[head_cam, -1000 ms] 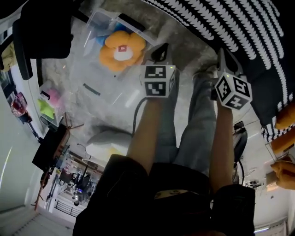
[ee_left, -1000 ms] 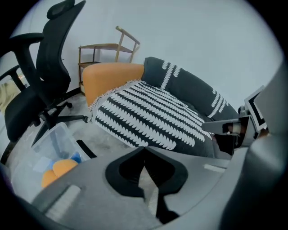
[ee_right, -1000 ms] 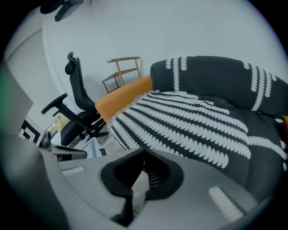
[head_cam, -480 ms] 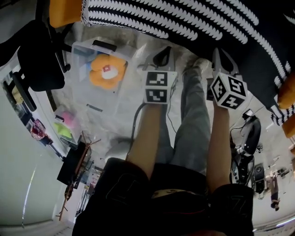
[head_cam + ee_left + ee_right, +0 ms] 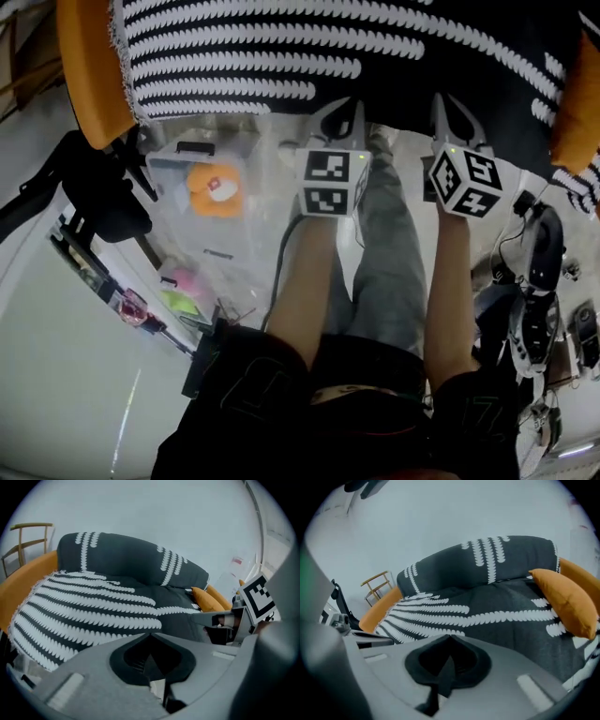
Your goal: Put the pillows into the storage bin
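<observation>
Left gripper (image 5: 150, 638) and right gripper (image 5: 449, 639): both sets of jaws are fully together, with nothing between them. Both point forward and down at the sofa.

Orange pillow (image 5: 567, 603): lies on the sofa seat, ahead of the right gripper and to its right, well clear of the jaws. A flower-shaped pillow (image 5: 216, 190) already lies in the clear storage bin (image 5: 173, 161), which stands on the floor to the left of the left gripper.

Probable faults from this position:

1. Jaws meet the orange pillow while together. Result: the pillow is pushed along the seat or off it, not gripped. Cause: jaws not parted before contact.
2. The striped throw (image 5: 487, 616) is pinched with the pillow. Cause: the throw lies loose under it, directly ahead of both grippers. Result: the throw drags off the sofa (image 5: 89, 84).
3. A single corner grip lets the soft pillow sag and slip during carry.
4. The bin is partly occupied; a careless drop may leave the pillow hung on the rim.
5. The black cable (image 5: 278, 258) below the left gripper may snag during the swing toward the bin.
</observation>
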The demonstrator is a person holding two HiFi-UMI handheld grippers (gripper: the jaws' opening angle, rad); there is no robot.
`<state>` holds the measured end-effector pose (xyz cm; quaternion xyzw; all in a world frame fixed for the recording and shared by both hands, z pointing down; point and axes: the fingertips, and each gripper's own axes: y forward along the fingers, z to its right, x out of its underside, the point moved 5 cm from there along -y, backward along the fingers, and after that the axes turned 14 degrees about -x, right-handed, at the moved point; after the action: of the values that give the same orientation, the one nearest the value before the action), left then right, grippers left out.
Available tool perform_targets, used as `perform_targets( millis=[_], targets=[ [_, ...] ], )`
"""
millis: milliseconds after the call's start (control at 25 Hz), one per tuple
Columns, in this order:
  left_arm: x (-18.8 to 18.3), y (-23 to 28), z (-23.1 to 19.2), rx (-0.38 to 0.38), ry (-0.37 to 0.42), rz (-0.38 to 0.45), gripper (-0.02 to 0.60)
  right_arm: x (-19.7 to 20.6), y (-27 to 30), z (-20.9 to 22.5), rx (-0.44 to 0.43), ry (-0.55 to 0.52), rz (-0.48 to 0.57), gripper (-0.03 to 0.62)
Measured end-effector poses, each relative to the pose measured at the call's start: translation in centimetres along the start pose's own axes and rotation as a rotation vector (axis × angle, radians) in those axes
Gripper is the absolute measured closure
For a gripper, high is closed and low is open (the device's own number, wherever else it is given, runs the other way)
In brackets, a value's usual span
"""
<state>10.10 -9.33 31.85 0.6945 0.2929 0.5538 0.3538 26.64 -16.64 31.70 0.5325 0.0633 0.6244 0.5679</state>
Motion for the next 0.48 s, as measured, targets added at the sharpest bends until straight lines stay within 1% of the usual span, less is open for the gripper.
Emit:
perform_targets(
  millis=[80, 160, 320, 480],
  targets=[
    [0.2, 0.5, 1.3, 0.055, 0.061, 0.008, 0.571, 1.1, -1.2, 0.8, 0.047, 0.032, 0.033, 0.591],
    [-0.6, 0.9, 3.4, 0.101, 0.109, 0.022, 0.571, 1.5, -3.2, 2.4, 0.099, 0.081, 0.073, 0.591],
    [-2.2, 1.3, 7.7, 0.162, 0.157, 0.028, 0.571, 1.5, -6.6, 5.0, 0.187, 0.185, 0.163, 0.591],
    [-3.0, 1.6, 10.5, 0.232, 0.226, 0.022, 0.571, 1.9, -9.1, 6.1, 0.249, 0.214, 0.197, 0.591]
  ],
)
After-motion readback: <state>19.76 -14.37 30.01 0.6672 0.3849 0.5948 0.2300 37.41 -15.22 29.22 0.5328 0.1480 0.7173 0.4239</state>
